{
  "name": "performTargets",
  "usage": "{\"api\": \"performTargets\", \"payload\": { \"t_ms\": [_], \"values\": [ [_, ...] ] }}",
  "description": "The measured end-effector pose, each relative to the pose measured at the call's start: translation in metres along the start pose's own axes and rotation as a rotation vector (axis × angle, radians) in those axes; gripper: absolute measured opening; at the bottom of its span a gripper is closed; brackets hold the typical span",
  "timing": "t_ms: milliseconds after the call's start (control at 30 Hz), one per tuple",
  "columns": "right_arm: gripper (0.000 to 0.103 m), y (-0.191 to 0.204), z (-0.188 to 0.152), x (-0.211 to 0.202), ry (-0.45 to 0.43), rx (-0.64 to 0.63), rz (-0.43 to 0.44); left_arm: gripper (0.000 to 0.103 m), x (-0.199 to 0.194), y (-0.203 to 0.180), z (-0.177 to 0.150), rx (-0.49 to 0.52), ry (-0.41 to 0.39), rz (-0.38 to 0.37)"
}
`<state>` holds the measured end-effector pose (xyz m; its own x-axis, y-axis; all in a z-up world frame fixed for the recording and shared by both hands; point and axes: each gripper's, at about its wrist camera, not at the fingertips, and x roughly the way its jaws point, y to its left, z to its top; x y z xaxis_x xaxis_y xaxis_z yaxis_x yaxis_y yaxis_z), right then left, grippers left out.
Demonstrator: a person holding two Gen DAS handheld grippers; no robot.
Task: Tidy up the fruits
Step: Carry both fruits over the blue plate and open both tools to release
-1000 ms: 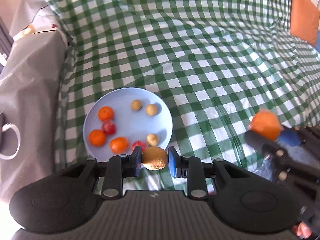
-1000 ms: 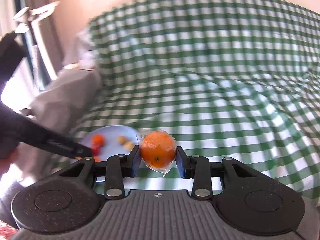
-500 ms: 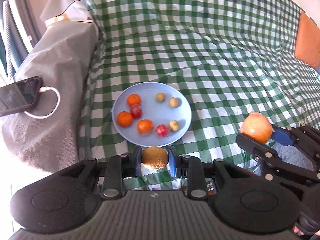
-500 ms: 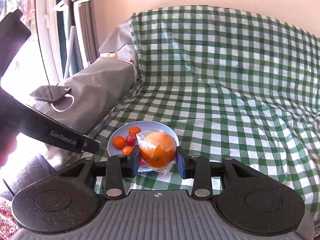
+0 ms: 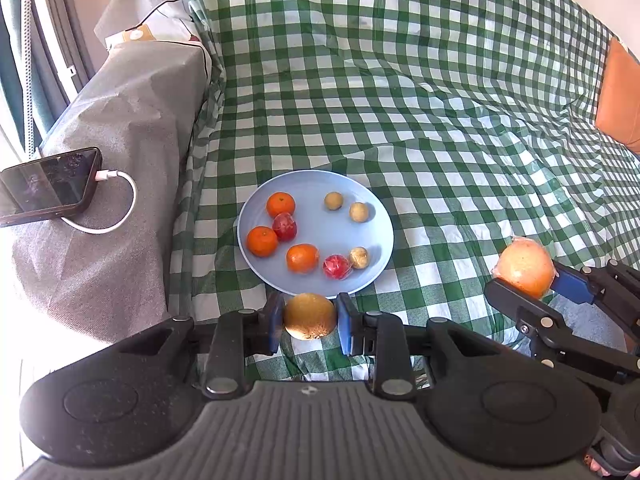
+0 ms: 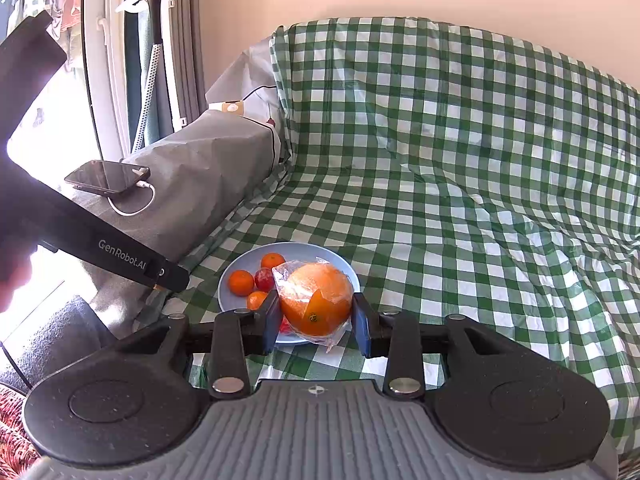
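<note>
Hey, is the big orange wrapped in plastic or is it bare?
Wrapped. The big orange, held in the right hand-held gripper, has clear crinkled plastic film around it, bunched loose at its top left and hanging below it.

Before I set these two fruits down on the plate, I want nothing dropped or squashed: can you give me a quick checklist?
1. Left gripper clamped on the kiwi: ok.
2. Right gripper clamped on the wrapped orange: ok.
3. Bare patch on the blue plate: ok, its middle is free.
4. Plate lying flat on the checked cloth: ok.
5. The grippers apart from each other: ok.
6. Loose wrap caught on a pad: cannot tell.
</note>
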<state>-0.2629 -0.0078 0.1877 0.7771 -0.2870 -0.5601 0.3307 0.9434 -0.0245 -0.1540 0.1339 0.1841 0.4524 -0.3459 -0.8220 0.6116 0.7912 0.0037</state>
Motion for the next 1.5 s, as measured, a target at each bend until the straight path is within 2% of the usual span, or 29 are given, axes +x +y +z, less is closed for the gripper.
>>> {"api": "performTargets", "payload": {
  "t_ms": [533, 767, 933, 1200, 1500],
  "values": [
    [0.039, -0.003, -0.004, 0.013, 0.033, 0.013, 0.003, 0.031, 0.01, 0.004, 0.006, -0.023, 0.01, 0.018],
    [0.039, -0.004, -0.003, 0.039, 0.065, 0.023, 0.018, 0.031, 0.028, 0.017, 0.02, -0.049, 0.008, 0.056],
    [0.039, -0.001, 0.002, 0.073, 0.087, 0.024, 0.029, 0.031, 0.056, 0.023, 0.042, -0.044, 0.009, 0.073],
    [0.039, -0.007, 0.006, 0.134, 0.138, 0.014, 0.009, 0.031, 0.121, 0.023, 0.077, -0.019, 0.068, 0.083],
    [0.039, -0.013, 0.001, 0.195, 0.221, -0.007, 0.02, 0.031, 0.185, 0.027, 0.093, -0.006, 0.143, 0.096]
  ]
}}
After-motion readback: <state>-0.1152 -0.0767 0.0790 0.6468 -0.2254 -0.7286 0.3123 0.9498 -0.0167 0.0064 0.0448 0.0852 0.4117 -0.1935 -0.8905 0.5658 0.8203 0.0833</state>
